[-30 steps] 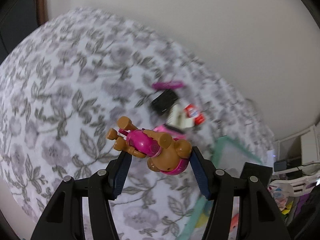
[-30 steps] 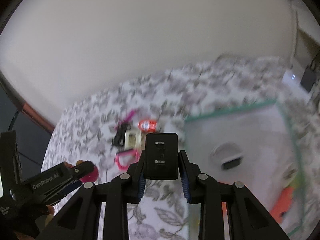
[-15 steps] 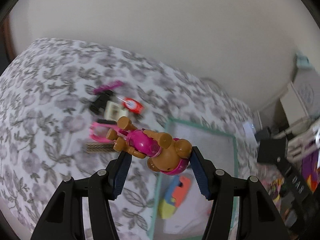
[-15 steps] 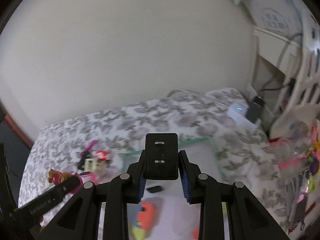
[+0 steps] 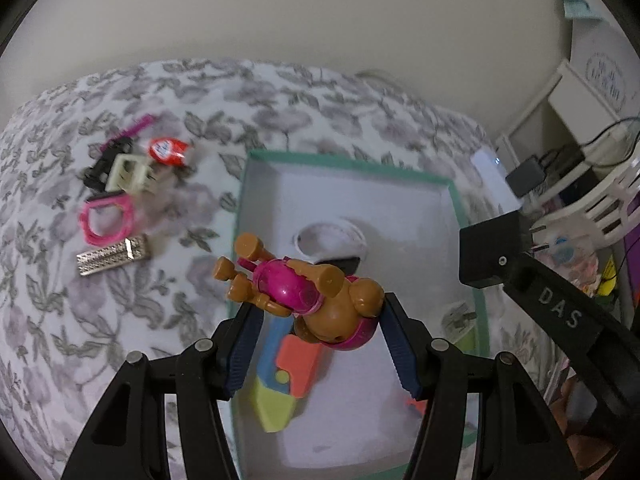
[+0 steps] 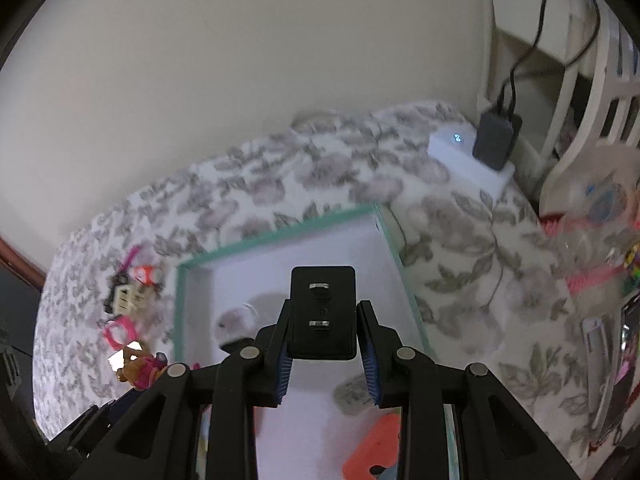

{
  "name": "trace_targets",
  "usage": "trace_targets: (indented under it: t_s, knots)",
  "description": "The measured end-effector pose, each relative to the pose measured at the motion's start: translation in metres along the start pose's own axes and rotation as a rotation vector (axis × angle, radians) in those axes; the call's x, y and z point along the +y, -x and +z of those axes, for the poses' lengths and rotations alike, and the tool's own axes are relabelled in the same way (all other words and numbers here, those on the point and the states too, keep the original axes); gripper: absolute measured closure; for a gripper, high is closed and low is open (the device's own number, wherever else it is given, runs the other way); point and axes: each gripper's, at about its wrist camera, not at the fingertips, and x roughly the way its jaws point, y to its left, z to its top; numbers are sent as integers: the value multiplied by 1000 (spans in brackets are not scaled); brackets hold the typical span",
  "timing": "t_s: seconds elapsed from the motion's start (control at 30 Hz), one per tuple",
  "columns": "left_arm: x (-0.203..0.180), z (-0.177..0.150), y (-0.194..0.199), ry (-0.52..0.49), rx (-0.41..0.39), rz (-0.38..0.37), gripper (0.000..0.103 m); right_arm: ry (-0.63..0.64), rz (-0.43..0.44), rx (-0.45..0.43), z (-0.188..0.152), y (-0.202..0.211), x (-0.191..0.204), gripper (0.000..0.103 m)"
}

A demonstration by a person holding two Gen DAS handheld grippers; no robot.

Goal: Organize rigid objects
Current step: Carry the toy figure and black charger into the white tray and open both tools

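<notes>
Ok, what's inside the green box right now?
Inside the green box lie a white oval piece, a blue, orange and yellow toy, a small grey item and an orange bit. The held toy dog and plug cover part of the floor.

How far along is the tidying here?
Partway. Done: a multicoloured toy and a white ring lie in the green-rimmed box. In hand: left tongs hold a toy dog; right tongs grip a black plug. Left: the small pile on the bedspread.
</notes>
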Motion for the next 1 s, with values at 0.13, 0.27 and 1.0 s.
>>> trace_targets:
  t_s: [0.13,0.27,1.0]
  knots:
    - [-4,-3,-14,-1,10,-6,42,-5,-26,20,-5,-11,-7,71]
    - [-6,-6,-23,3,28,-14,42,-22,-57,34,-6,-18,-13,71]
    - [-19,-13,-36,-59,61,16,41,-53,-109,88,-10,-28,-27,70]
